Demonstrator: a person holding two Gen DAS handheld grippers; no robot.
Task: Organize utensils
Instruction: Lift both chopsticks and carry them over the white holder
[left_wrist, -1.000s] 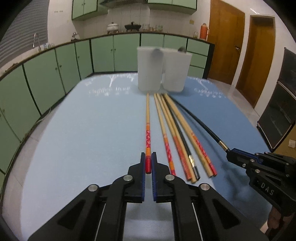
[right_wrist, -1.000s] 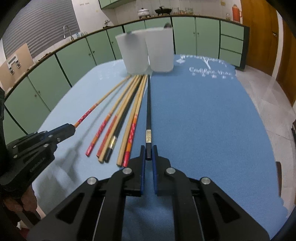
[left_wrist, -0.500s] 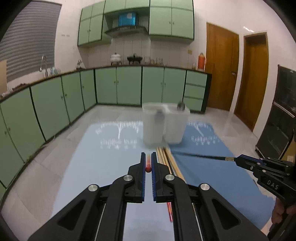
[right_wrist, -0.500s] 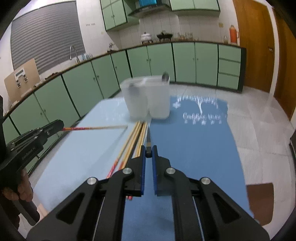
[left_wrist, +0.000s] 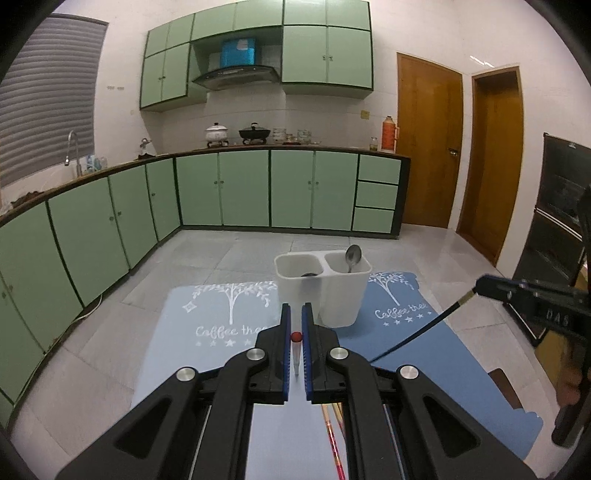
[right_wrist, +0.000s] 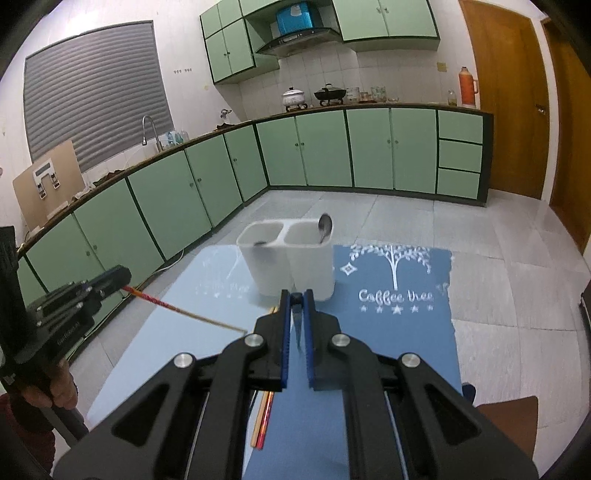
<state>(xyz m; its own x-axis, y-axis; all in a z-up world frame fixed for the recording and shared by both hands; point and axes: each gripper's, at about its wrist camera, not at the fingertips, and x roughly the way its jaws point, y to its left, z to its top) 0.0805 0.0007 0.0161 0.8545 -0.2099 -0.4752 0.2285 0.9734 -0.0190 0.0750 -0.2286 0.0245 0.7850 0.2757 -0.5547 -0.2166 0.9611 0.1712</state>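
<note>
My left gripper is shut on a red-ended wooden chopstick, held end-on above the table; its shaft shows in the right wrist view. My right gripper is shut on a black chopstick, seen in the left wrist view slanting down to the left. A white two-compartment holder stands ahead on the mats, also in the right wrist view. A spoon stands in its right compartment. Another utensil lies low in the left compartment.
Several chopsticks lie on the table below the grippers, also in the right wrist view. Two blue "Coffee tree" mats cover the table. Green kitchen cabinets line the far wall.
Both grippers have lifted their chopsticks off the table and risen. The views have tilted up from the tabletop, and the holder now shows its open top.
</note>
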